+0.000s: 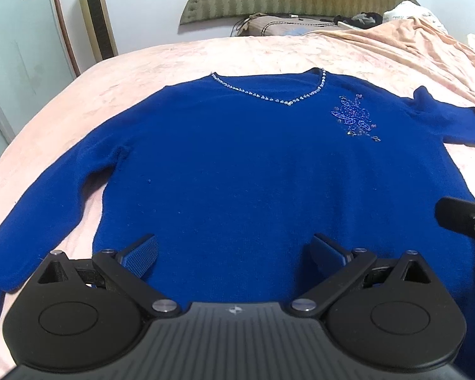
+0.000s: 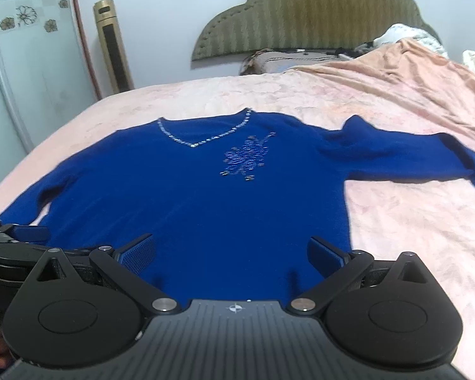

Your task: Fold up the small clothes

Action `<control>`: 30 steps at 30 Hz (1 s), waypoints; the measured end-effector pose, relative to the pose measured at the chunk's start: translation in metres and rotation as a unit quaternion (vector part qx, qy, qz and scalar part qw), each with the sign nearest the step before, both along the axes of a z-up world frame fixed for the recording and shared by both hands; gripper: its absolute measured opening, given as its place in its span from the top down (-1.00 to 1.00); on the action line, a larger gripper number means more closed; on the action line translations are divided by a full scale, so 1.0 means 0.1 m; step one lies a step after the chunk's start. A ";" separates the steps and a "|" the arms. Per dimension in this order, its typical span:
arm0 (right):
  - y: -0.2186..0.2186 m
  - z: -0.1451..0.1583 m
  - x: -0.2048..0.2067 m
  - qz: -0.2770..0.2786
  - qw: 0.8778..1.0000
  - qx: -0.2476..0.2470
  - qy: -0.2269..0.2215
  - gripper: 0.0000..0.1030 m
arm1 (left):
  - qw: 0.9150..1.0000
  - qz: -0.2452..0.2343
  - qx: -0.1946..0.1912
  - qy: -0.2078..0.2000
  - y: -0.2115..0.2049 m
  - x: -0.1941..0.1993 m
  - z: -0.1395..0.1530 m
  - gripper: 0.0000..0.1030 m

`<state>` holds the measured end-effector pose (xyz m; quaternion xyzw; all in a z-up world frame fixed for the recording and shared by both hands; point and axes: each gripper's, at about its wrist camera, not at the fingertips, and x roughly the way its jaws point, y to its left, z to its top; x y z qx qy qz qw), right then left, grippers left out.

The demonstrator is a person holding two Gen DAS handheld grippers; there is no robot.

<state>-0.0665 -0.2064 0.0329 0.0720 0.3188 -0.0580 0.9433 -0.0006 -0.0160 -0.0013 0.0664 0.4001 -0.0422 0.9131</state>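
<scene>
A home bedroom: a bed (image 2: 205,95) under a pink blanket (image 2: 395,72), an upholstered headboard (image 2: 316,22) against the wall, a tower air conditioner (image 2: 112,47) beside a flower-patterned wardrobe door (image 2: 25,47).

No words, numbers or brand names can be read; a small white compass-like mark sits on the body of the left gripper (image 1: 234,255) and right gripper (image 2: 232,253).

Bare blanket (image 2: 395,221) beside the sweater (image 2: 205,196) gives passage.
</scene>
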 end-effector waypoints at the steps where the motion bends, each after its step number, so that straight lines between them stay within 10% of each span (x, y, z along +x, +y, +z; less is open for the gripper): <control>1: -0.02 0.00 -0.01 -0.003 1.000 0.003 -0.001 -1.00 | 1.000 0.000 0.001 0.001 0.00 0.00 0.00 -1.00; 30: -0.18 -0.07 -0.03 0.013 1.000 0.017 -0.014 -1.00 | 1.000 -0.006 0.023 0.000 -0.18 0.07 -0.05 -1.00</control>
